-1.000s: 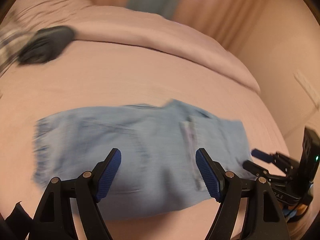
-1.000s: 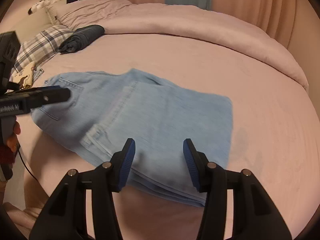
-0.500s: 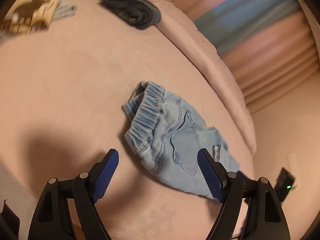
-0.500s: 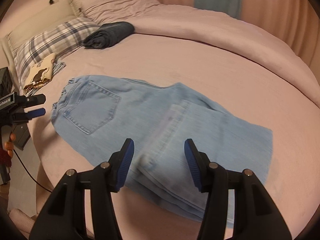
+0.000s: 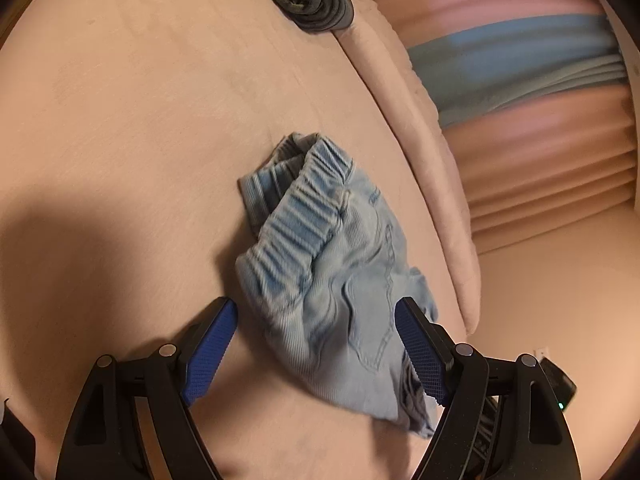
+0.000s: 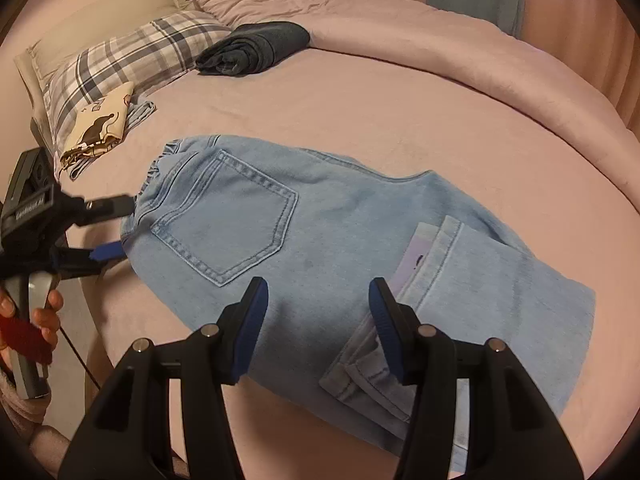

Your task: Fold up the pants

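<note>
Left gripper (image 5: 316, 344) spread wide, blue pads either side of the gathered elastic waistband (image 5: 296, 216) but not pressing on it; nothing held. Right gripper (image 6: 318, 312) at a middling gap, hovering empty above the turned-back leg hem (image 6: 440, 264), pads clear of the cloth. Light blue denim pants (image 6: 320, 232) lying flat near the front edge of the pink-sheeted bed (image 6: 360, 112), back pocket (image 6: 232, 216) up, legs already doubled back over the seat so that the hems sit on top at the right end. Judged soft but with some body: thick denim, moderately heavy for cloth, not slippery on the sheet, nothing fragile. Stacked layers likely to slide apart unless all pinched together. Best holds, probably: waistband corner at the left end, where the elastic bunches into a firm ridge, and the stitched hem edges at the right end. Farther off, a dark rolled garment (image 6: 256, 48), a plaid pillow (image 6: 132, 56) and a cream printed cloth (image 6: 100, 124), all well apart from the pants.
</note>
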Demonstrator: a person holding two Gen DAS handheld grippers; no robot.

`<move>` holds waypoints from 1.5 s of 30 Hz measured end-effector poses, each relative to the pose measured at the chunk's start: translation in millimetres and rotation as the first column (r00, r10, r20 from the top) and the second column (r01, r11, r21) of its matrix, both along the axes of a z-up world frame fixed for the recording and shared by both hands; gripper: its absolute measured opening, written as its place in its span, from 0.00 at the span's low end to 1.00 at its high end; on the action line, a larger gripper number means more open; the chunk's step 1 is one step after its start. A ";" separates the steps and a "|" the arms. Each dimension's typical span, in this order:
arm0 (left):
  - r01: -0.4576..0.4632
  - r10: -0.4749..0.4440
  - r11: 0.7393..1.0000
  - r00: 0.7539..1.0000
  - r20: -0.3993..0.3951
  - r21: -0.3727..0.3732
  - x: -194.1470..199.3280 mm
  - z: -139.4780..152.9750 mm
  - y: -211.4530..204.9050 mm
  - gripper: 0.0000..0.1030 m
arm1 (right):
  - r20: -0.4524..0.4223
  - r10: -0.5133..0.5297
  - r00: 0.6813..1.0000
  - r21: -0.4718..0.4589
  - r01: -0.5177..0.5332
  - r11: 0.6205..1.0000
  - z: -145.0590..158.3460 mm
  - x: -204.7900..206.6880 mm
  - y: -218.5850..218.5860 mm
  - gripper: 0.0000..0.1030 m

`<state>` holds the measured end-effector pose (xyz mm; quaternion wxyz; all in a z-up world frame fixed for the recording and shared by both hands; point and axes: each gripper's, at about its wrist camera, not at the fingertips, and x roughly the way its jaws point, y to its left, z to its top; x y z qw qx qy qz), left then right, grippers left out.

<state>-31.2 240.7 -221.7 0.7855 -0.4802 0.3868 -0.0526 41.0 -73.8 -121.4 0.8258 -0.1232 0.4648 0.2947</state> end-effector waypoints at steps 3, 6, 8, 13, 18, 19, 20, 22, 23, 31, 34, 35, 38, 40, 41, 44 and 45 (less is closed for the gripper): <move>-0.010 0.010 0.998 1.000 -0.002 0.055 10.2 1.6 -4.1 0.78 | -0.005 0.001 1.000 -0.001 -0.001 1.000 -0.8 0.4 1.8 0.51; -0.033 0.034 0.996 0.999 -0.005 0.083 20.1 1.1 -7.8 0.78 | -0.011 0.000 1.000 -0.001 0.000 1.000 -1.6 0.5 1.9 0.51; -0.050 0.051 0.995 0.999 -0.011 0.092 28.2 0.3 -9.3 0.78 | -0.013 -0.002 1.000 -0.003 0.002 1.000 -2.7 0.9 1.9 0.51; -0.057 0.059 0.994 0.998 -0.025 0.094 38.7 0.3 -8.5 0.70 | -0.017 -0.008 1.000 -0.002 0.008 1.000 -5.0 2.3 0.8 0.51; -0.052 0.053 0.993 0.999 -0.002 0.104 35.9 4.9 -6.5 0.43 | -0.028 -0.008 1.000 -0.007 0.008 1.000 -9.3 5.9 0.8 0.51; -0.049 0.049 0.993 0.999 0.010 0.111 34.6 8.0 -6.5 0.39 | -0.029 -0.008 1.000 -0.007 0.008 1.000 -10.1 6.8 1.0 0.50; -0.051 0.048 0.991 0.999 0.025 0.124 34.0 12.3 -6.3 0.31 | -0.030 -0.010 1.000 -0.007 0.009 1.000 -10.8 7.4 1.5 0.49; -0.042 0.035 0.989 0.998 0.052 0.142 31.9 21.2 -7.6 0.29 | -0.028 -0.018 0.999 -0.008 0.018 1.000 -11.0 10.5 0.3 0.49; -0.037 0.027 0.987 0.998 0.065 0.157 31.7 25.4 -9.3 0.28 | -0.021 -0.029 0.999 -0.013 0.029 0.999 -11.3 13.5 -1.0 0.47; 0.004 -0.028 0.977 0.994 0.109 0.214 37.4 39.1 -19.7 0.25 | -0.083 -0.092 0.992 -0.019 0.091 0.996 -39.5 58.6 3.8 0.22; 0.030 -0.068 0.963 0.988 0.137 0.267 39.6 53.6 -30.3 0.24 | -0.110 -0.070 0.991 -0.050 0.065 0.997 -51.8 65.7 13.6 0.25; 0.041 -0.089 0.956 0.984 0.152 0.292 39.8 59.9 -36.1 0.23 | -0.137 -0.067 0.988 -0.070 0.058 0.996 -47.8 69.9 16.2 0.24; 0.056 -0.124 0.940 0.975 0.183 0.337 38.9 73.8 -50.0 0.22 | -0.115 -0.093 0.989 -0.024 0.091 0.996 -26.2 75.4 14.2 0.25; 0.061 -0.138 0.933 0.971 0.195 0.356 38.5 79.0 -56.8 0.22 | -0.098 -0.100 0.990 0.024 0.103 0.994 -20.9 79.4 15.8 0.26; 0.063 -0.145 0.927 0.969 0.198 0.371 38.1 81.1 -59.9 0.21 | -0.119 -0.098 0.988 0.017 0.101 0.995 -27.1 82.1 20.8 0.26; 0.075 -0.162 0.917 0.967 0.194 0.393 40.2 84.4 -68.1 0.20 | -0.142 -0.079 0.987 -0.022 0.077 0.997 -56.7 86.4 37.0 0.27; 0.078 -0.168 0.913 0.967 0.193 0.401 40.8 86.0 -70.5 0.20 | -0.114 -0.072 0.991 -0.017 0.071 0.997 -55.1 85.5 38.2 0.27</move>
